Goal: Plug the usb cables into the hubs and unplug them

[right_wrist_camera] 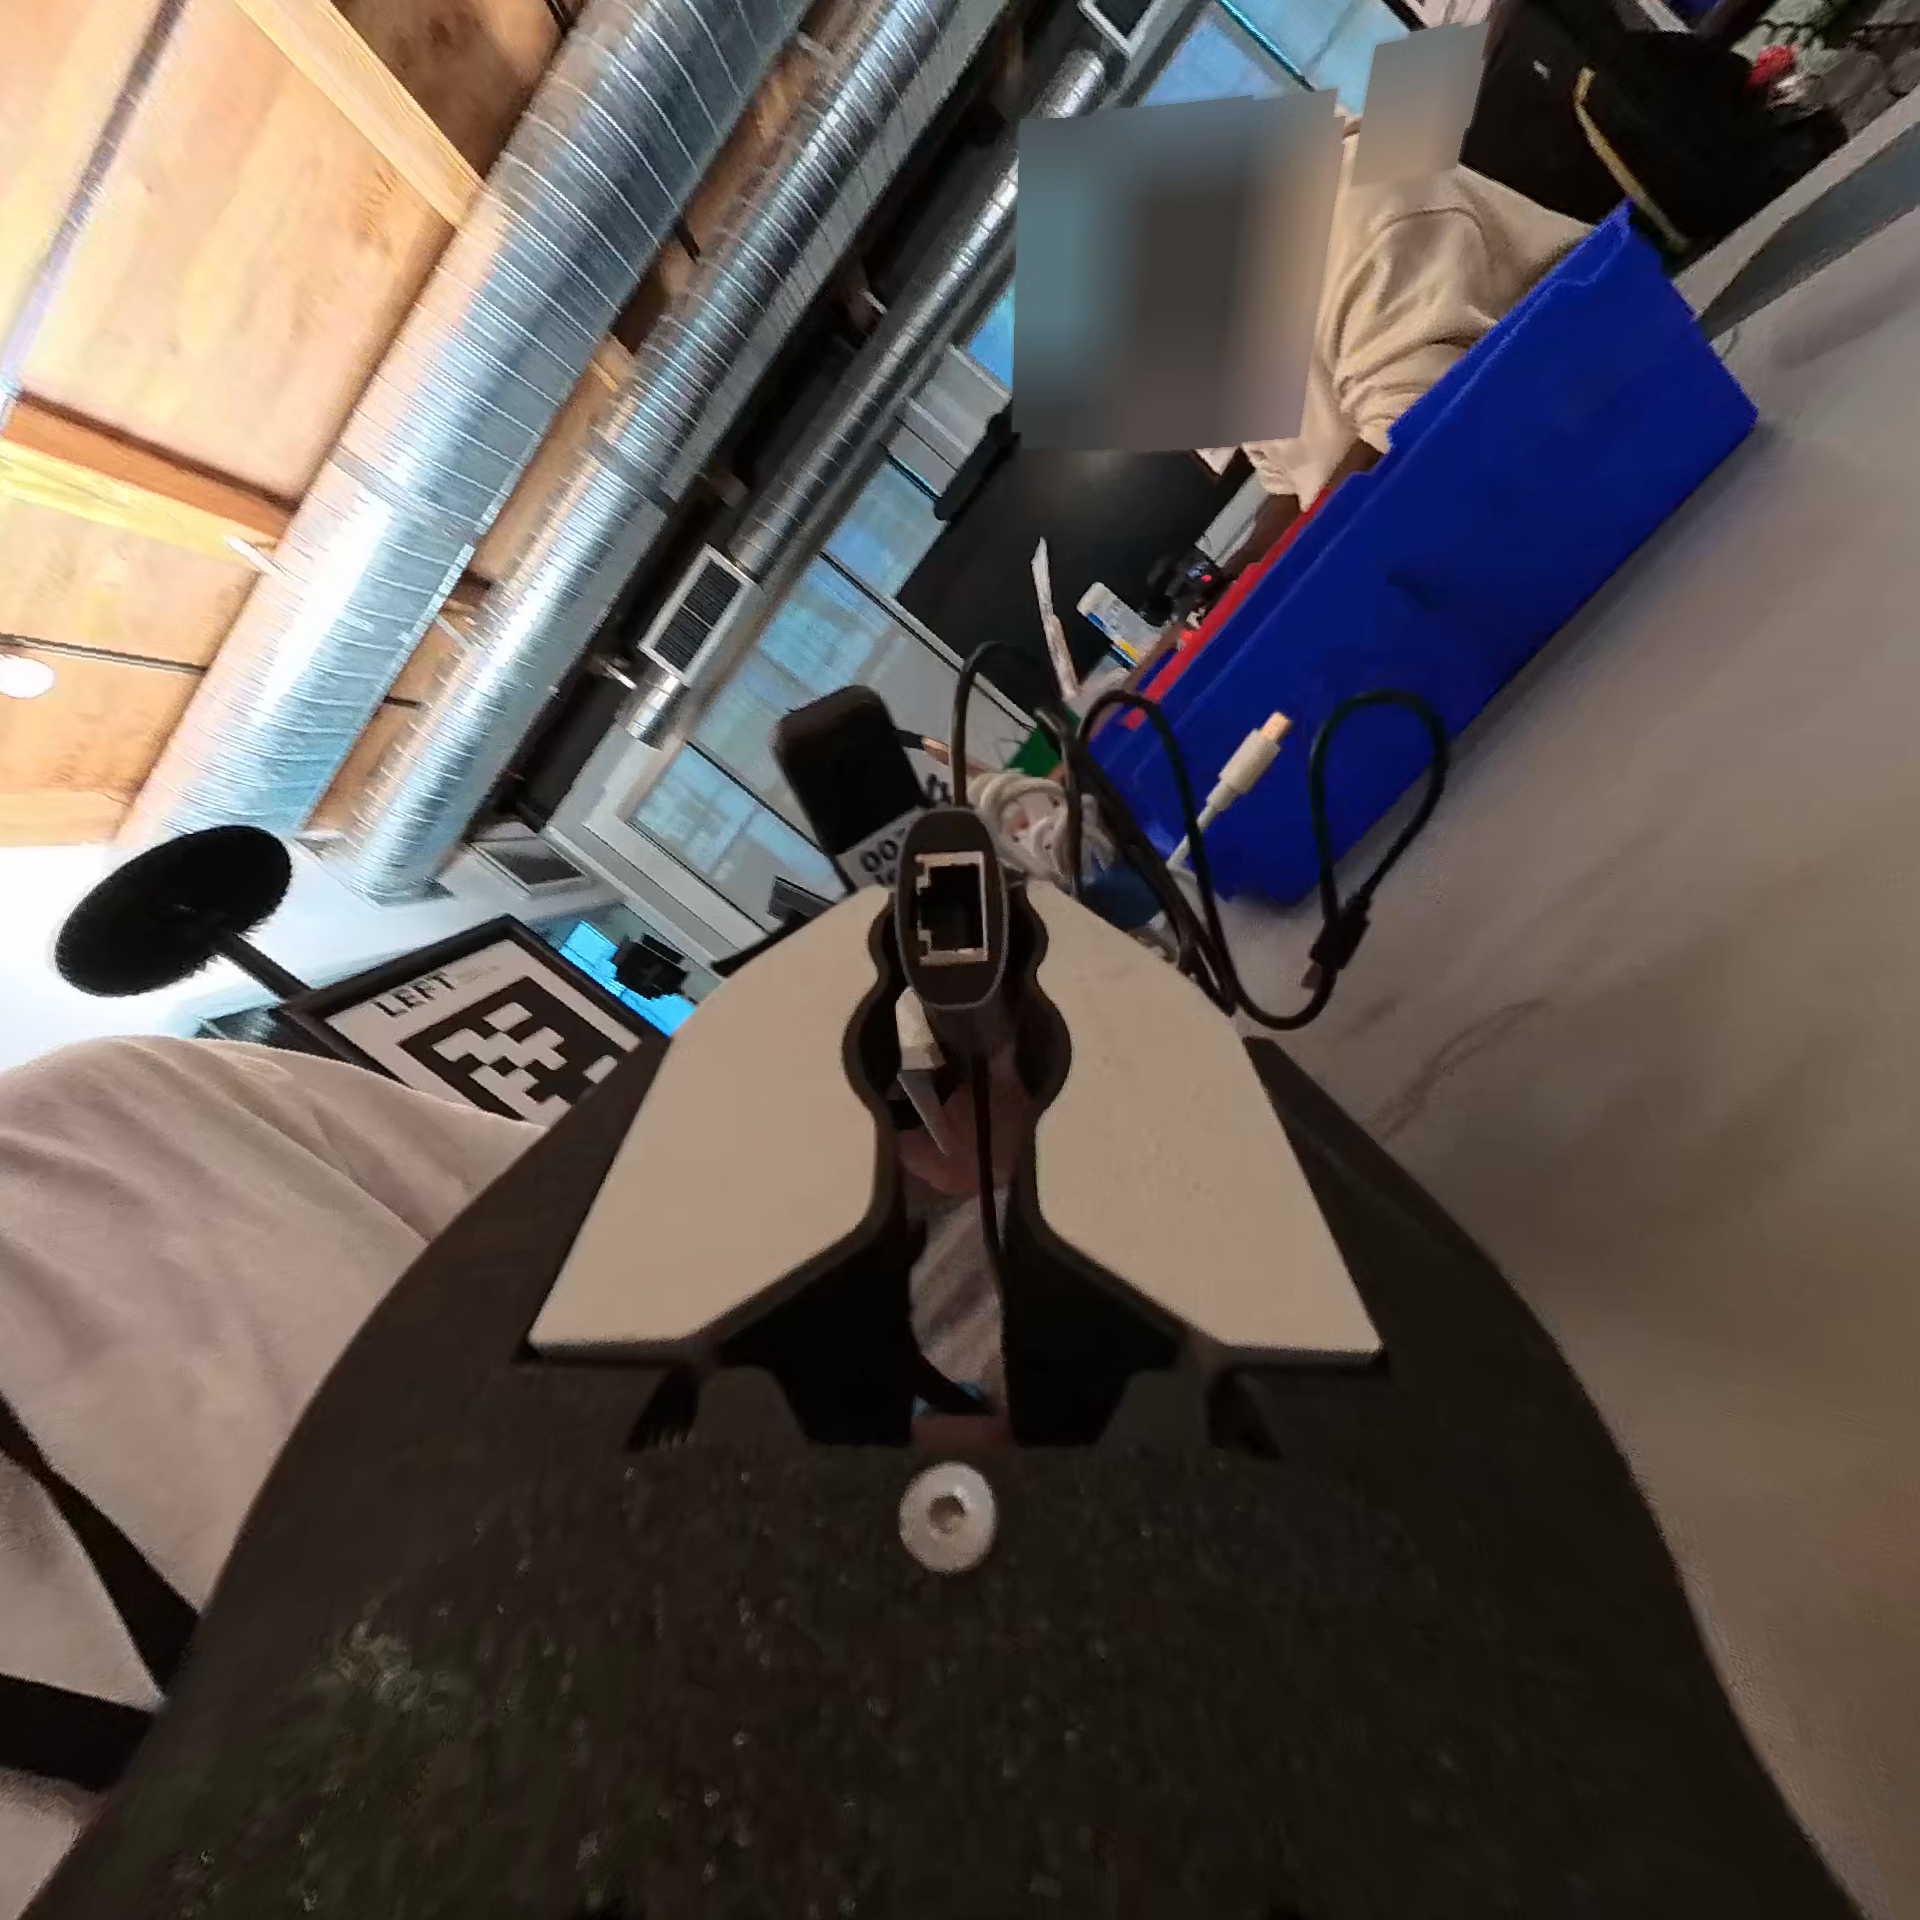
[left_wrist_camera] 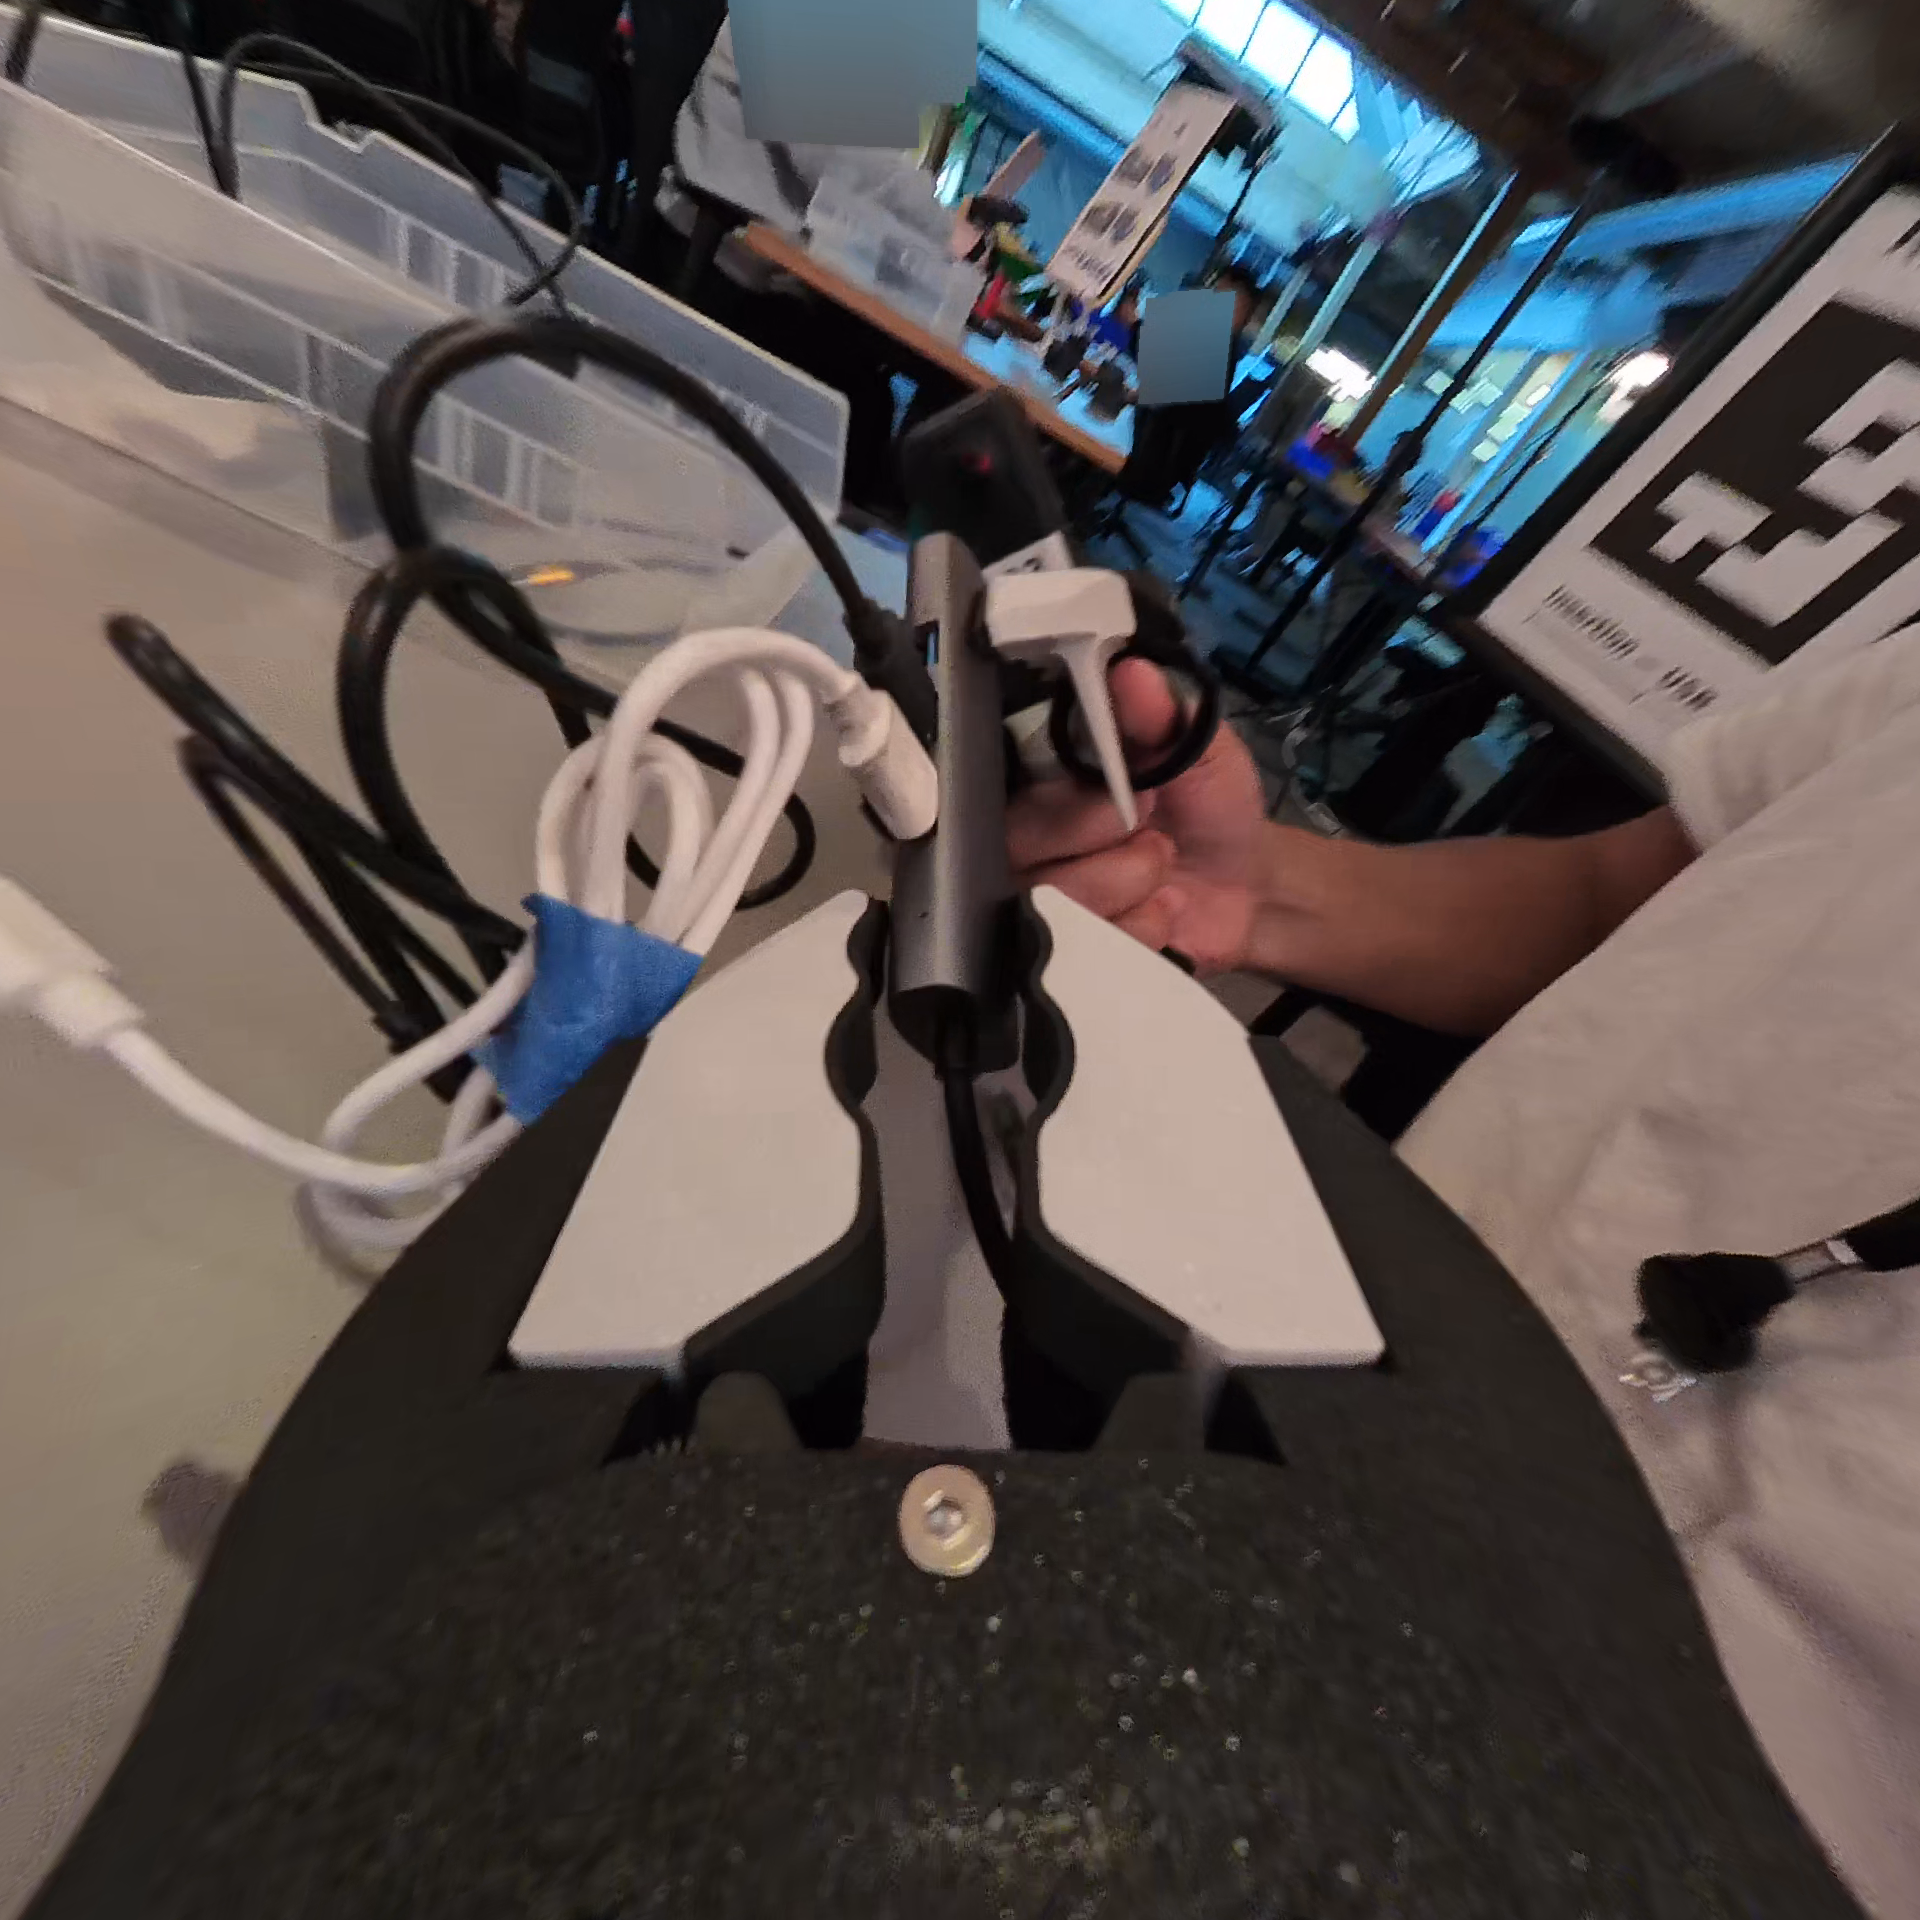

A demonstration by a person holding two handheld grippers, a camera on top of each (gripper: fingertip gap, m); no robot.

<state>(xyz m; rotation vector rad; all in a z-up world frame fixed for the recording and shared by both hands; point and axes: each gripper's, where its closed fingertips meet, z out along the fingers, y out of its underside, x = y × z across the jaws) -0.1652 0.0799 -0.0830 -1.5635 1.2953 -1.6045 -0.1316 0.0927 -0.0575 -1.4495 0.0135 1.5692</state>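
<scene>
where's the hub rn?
Left wrist view: hub is centre, clamped upright in the left gripper, white plug and black plug on its left.

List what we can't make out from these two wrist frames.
- Left wrist view: how deep the white plug and black plug sit in the grey hub; the ports face away and are blurred.
- Right wrist view: the hub's side ports, seen end-on between the fingers.
- Left wrist view: the hub's far end, hidden by the right gripper.

Clear plastic bins point(left_wrist_camera: 436, 343) and blue bins point(right_wrist_camera: 1455, 623) sit on grey tables point(right_wrist_camera: 1662, 1143).
</scene>
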